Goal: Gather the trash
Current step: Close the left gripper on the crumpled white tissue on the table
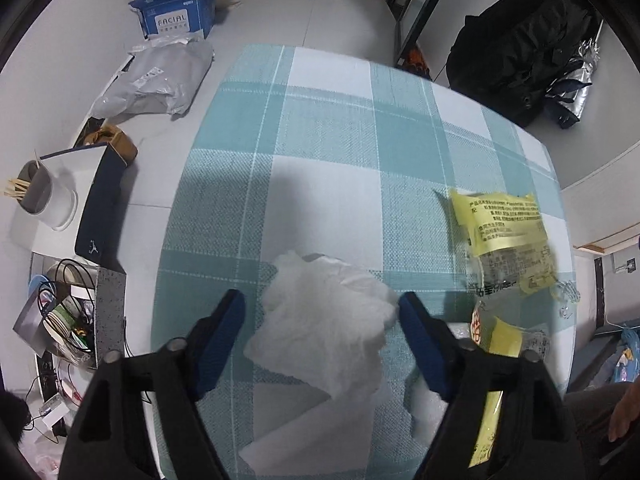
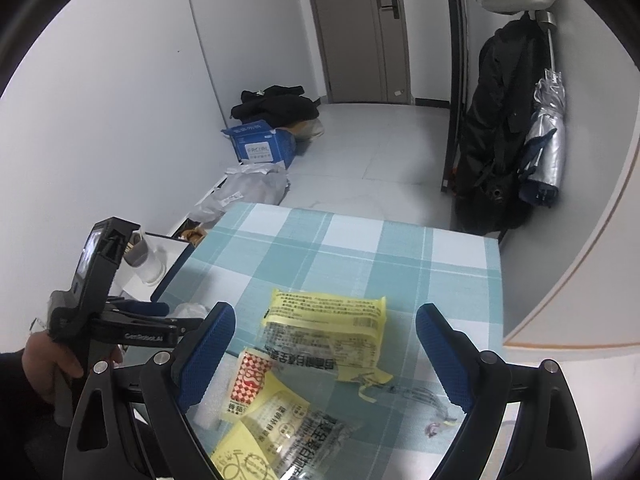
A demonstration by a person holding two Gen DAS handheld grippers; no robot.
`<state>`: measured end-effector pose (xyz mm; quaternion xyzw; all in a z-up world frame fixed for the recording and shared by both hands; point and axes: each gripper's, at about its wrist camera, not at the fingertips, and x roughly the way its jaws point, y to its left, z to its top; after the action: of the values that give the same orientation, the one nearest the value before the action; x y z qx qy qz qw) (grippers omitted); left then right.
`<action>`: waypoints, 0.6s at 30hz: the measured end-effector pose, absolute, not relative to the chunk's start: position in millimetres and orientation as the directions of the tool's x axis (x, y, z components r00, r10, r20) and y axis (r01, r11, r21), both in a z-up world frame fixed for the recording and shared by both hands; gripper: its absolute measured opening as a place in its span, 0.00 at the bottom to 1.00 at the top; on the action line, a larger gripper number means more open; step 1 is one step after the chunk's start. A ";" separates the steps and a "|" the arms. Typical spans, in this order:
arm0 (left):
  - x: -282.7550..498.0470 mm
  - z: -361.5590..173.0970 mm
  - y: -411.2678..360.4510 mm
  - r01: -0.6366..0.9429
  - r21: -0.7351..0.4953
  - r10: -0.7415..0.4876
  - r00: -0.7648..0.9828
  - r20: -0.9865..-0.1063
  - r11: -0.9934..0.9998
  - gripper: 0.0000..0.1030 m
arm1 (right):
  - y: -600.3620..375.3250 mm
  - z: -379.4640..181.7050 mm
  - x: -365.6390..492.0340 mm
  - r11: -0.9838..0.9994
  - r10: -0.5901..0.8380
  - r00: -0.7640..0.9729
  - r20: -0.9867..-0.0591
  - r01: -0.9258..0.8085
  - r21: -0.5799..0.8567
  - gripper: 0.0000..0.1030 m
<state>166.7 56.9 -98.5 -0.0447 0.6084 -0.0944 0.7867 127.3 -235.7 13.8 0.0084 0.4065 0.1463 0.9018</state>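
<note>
Blk grippers (image 1: 322,312), blue textured pads (image 2: 442,354), silver screws.

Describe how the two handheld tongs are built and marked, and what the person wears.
Both tongs, left and right, have black plastic frames with triangular cutouts, silver pivot pins and blue textured pads. Seen from the side, the left tool has a pistol-style grip, a small screen and white "GenRobot.AI" lettering. The dark sleeve covers the wrist.

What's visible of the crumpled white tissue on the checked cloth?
The crumpled white tissue looks like soft, thin paper, wadded and fluffy at the far end, flatter near the camera. It lies on the teal-and-white checked tablecloth, between the open fingers of the left tool, its right edge near or touching the right finger.
</note>
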 end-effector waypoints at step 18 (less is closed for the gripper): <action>165.5 -100.1 32.6 0.140 -0.157 -0.186 0.226 -0.956 0.978 0.16 | -252.6 6.6 114.2 0.957 0.274 0.586 -0.762 -0.247 0.154 0.89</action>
<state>165.5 32.6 -100.1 -0.0187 0.6133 -0.1043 0.7827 114.2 -252.6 6.6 0.0157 0.4307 0.1465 0.8904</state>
